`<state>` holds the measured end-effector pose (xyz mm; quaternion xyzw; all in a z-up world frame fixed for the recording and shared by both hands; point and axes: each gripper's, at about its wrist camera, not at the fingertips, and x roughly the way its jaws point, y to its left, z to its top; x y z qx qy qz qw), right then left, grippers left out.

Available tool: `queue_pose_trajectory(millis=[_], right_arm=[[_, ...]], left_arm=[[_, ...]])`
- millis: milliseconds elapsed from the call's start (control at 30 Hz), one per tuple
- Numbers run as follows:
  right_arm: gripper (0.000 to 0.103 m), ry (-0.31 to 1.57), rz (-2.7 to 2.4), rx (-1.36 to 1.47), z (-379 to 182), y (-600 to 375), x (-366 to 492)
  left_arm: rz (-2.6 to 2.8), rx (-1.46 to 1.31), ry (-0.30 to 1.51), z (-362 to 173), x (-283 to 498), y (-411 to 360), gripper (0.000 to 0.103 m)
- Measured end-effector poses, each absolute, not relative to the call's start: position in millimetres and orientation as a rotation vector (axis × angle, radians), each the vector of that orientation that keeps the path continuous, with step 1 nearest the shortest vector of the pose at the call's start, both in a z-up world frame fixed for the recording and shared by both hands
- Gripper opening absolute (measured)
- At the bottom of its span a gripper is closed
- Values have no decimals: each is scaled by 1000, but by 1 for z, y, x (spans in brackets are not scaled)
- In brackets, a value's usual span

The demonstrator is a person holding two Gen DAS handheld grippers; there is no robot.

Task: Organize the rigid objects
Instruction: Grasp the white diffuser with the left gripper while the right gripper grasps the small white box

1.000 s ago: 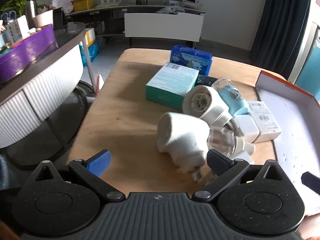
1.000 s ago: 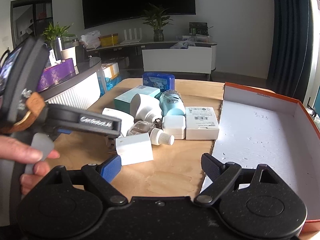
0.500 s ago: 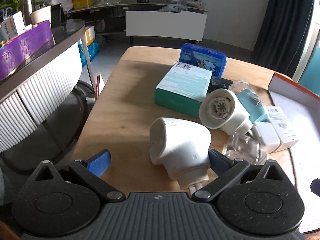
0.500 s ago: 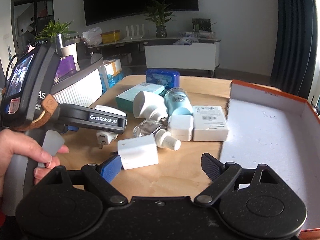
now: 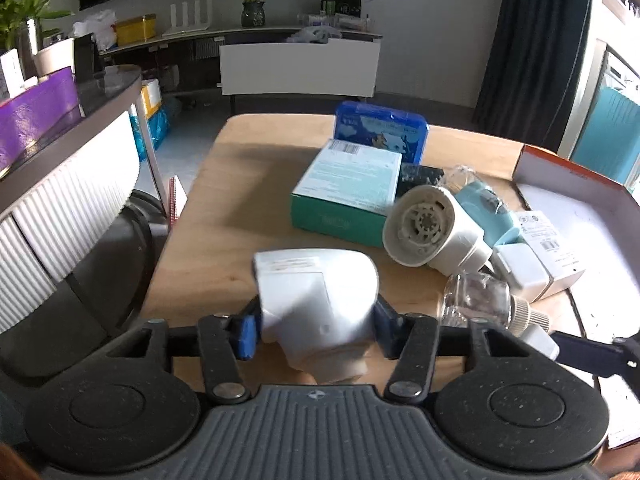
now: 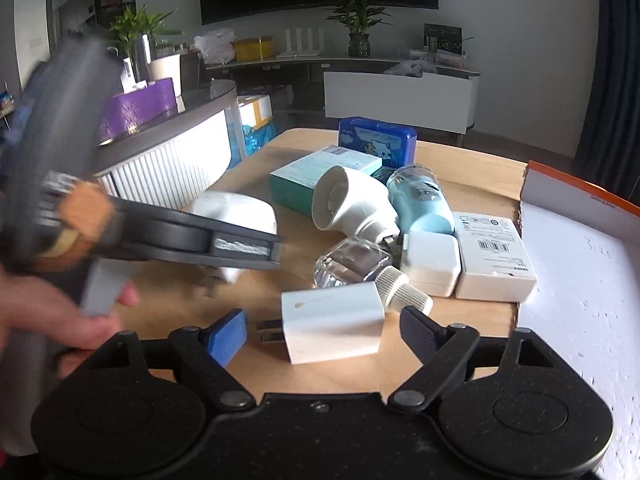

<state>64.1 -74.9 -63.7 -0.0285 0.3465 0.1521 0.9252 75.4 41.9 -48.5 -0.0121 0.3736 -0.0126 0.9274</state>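
Observation:
My left gripper (image 5: 314,328) is shut on a white plug-in device (image 5: 316,296), which also shows in the right wrist view (image 6: 236,216) behind the left gripper's body. My right gripper (image 6: 322,332) is open, with a white charger cube (image 6: 332,322) lying between its fingers on the wooden table (image 6: 460,168). Past it lie a second white plug-in device (image 6: 348,204), a clear bottle (image 6: 352,260), a light blue bottle (image 6: 420,204), a small white cube (image 6: 432,256) and a white box (image 6: 492,256).
A teal box (image 5: 348,192) and a blue case (image 5: 380,132) lie at the far side of the pile. An open orange-rimmed white tray (image 6: 580,280) fills the right. A curved grey counter (image 5: 60,152) stands left of the table.
My left gripper has closed on the white plug-in device, which was lying loose between its open fingers. My right gripper has moved forward until the charger cube sits between its fingers.

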Motion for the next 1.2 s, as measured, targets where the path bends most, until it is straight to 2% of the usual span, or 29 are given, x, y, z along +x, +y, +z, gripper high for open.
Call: queue_pose_trajectory(millis=[33, 67, 633, 1200], right_arm=[[82, 710, 313, -67, -65, -74, 67], [80, 719, 328, -68, -67, -73, 71], [79, 673, 291, 62, -24, -120, 54], [79, 613, 46, 113, 2, -216, 44]], left_arm=[[-30, -29, 767, -47, 74, 43, 54], [-38, -37, 768, -46, 73, 44, 54], [-87, -111, 723, -21, 44, 34, 54], [-243, -94, 689, 11, 50, -46, 54]])
